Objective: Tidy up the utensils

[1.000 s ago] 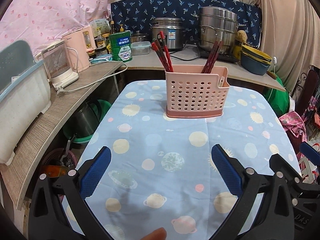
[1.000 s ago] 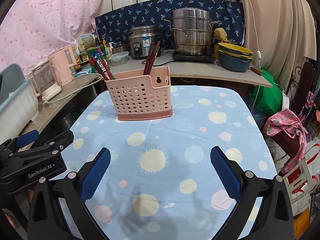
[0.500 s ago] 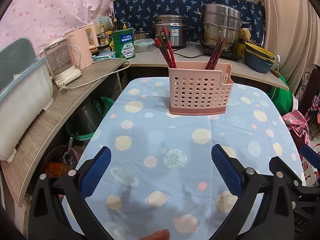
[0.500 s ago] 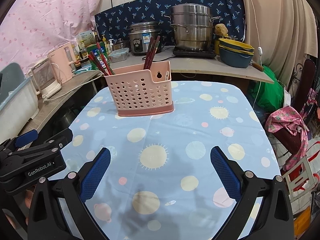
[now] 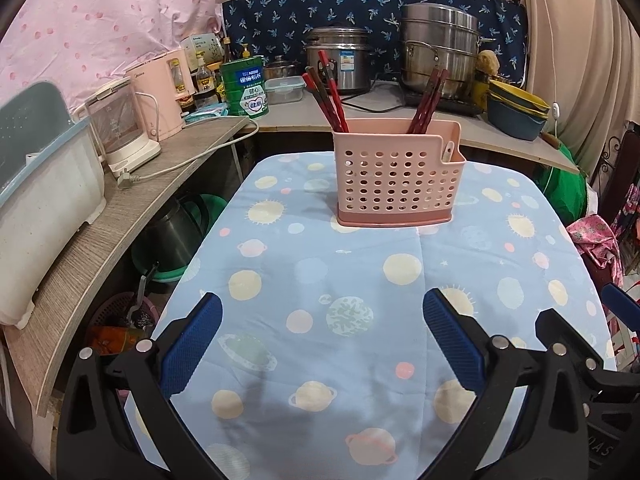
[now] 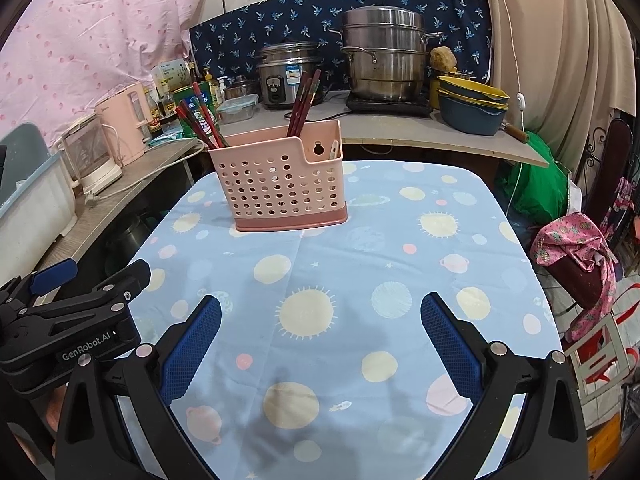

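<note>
— Standing how, the chopsticks (image 5: 330, 96)?
— On end in the pink basket (image 5: 396, 178) on the table (image 5: 320, 280), one bunch leaning left, the other (image 5: 426, 102) right.
— The grippers?
— Left gripper (image 5: 322, 320) and right gripper (image 6: 320, 320) both spread wide, empty, well short of the basket.

My left gripper (image 5: 322, 342) and right gripper (image 6: 320, 342) look alike: black angular frames, silver rivets at the joints, and blue ribbed pads (image 6: 191, 346) lining each finger. At nine o'clock in the right wrist view, the left unit's body reads "GenRobot.AI" in white lettering.
</note>
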Demonstrator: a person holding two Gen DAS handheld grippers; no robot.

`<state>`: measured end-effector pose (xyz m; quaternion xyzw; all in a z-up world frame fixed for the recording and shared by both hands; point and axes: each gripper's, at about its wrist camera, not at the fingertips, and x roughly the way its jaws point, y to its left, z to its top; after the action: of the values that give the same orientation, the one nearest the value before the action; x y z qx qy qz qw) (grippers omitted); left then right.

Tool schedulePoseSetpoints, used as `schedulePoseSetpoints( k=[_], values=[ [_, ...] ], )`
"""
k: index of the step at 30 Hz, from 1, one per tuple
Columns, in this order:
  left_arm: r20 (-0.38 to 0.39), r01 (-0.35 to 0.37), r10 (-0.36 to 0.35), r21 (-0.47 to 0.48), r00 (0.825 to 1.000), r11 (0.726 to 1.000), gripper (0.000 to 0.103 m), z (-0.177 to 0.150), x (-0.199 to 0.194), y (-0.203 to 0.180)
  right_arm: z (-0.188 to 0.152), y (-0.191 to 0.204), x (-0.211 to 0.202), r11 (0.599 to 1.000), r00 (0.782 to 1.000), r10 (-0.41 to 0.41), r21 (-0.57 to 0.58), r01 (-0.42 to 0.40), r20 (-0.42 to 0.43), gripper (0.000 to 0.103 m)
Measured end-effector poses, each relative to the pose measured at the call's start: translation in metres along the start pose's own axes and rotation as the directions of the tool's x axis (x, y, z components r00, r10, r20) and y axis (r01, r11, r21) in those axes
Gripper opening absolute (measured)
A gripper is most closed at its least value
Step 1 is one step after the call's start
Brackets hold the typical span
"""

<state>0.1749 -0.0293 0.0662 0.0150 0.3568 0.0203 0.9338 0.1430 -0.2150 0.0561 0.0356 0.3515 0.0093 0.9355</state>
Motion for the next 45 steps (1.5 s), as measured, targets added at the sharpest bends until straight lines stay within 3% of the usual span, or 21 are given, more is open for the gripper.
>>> schedulePoseSetpoints(
  k=[45],
  values=[
    [0.005, -0.007, 0.007, 0.01, 1.0, 1.0, 0.096, -0.0018, 0.0004, -0.0024, -0.0023, 0.0013, 0.0037, 1.0, 1.0, -0.001, 0.0, 0.001, -0.002, 0.096]
  ],
)
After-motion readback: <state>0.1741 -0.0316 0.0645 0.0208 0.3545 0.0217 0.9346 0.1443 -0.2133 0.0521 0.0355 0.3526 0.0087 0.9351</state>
